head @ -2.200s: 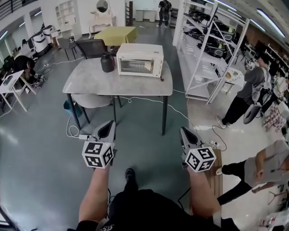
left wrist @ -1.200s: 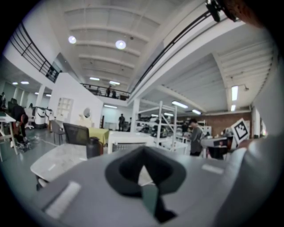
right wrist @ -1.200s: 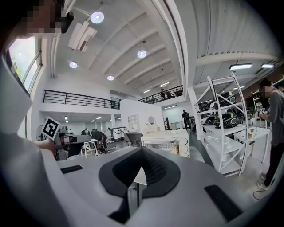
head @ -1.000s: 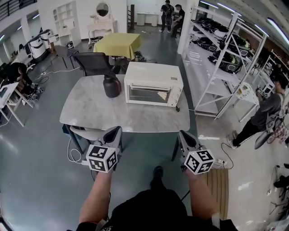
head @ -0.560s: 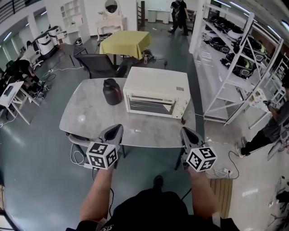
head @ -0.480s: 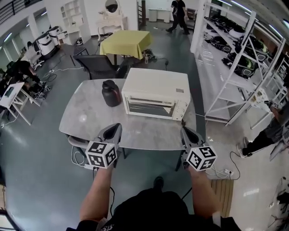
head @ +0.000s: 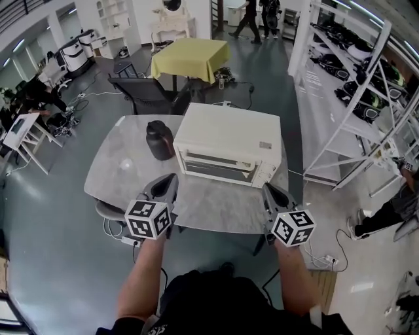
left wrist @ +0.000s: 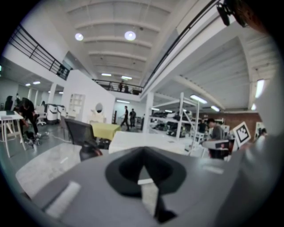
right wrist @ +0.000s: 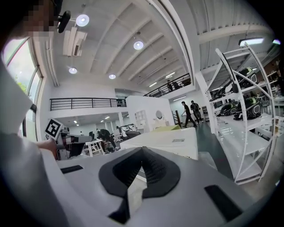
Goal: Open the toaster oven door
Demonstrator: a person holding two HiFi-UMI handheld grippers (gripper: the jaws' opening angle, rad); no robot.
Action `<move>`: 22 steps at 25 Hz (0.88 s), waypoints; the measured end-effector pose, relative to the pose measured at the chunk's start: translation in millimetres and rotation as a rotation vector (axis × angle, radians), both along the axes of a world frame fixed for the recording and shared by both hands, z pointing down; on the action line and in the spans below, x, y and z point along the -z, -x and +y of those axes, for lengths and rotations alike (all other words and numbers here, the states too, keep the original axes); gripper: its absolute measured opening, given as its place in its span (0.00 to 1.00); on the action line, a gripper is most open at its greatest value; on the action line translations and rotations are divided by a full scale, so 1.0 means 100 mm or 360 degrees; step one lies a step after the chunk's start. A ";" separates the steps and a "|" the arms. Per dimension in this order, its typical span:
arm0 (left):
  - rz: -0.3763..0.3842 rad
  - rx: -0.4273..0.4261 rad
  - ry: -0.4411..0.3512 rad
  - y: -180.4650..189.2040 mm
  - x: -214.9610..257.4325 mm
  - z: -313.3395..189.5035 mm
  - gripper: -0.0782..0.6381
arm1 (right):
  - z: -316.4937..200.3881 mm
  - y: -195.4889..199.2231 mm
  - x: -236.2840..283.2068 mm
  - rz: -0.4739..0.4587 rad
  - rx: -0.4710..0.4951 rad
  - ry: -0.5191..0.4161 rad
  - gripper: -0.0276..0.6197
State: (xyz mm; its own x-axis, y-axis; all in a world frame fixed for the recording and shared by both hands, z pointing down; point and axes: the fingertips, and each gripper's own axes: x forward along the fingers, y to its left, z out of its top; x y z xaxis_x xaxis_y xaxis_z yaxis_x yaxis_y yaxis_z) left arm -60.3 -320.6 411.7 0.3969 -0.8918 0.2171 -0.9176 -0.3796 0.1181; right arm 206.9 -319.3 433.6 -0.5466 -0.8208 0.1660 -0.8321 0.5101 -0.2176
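Note:
A cream toaster oven [head: 228, 136] stands on the grey marble table [head: 124, 171], its glass door [head: 219, 168] closed and facing me. My left gripper [head: 170, 178] hovers over the table's front edge, left of the door, shut and empty. My right gripper [head: 267, 188] is level with the oven's right front corner, also shut and empty. The left gripper view shows its closed jaws [left wrist: 143, 150] pointing at the oven top [left wrist: 146, 138]. The right gripper view has its closed jaws [right wrist: 142, 149] below the oven's right side [right wrist: 171, 139]. Neither gripper touches the oven.
A dark jug [head: 159, 139] sits on the table just left of the oven. Behind the table stand a black chair [head: 149, 97] and a yellow-clothed table [head: 190, 53]. White shelving racks [head: 357, 85] line the right side. People walk at the back [head: 249, 16].
I have come closer to the table: the oven appears larger and nearer, and both shut grippers now reach the table's front edge.

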 end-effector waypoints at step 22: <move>0.0122 -0.0358 0.0130 0.33 -0.47 -1.08 0.27 | -0.79 0.59 -0.24 0.0177 -0.0278 0.0190 0.07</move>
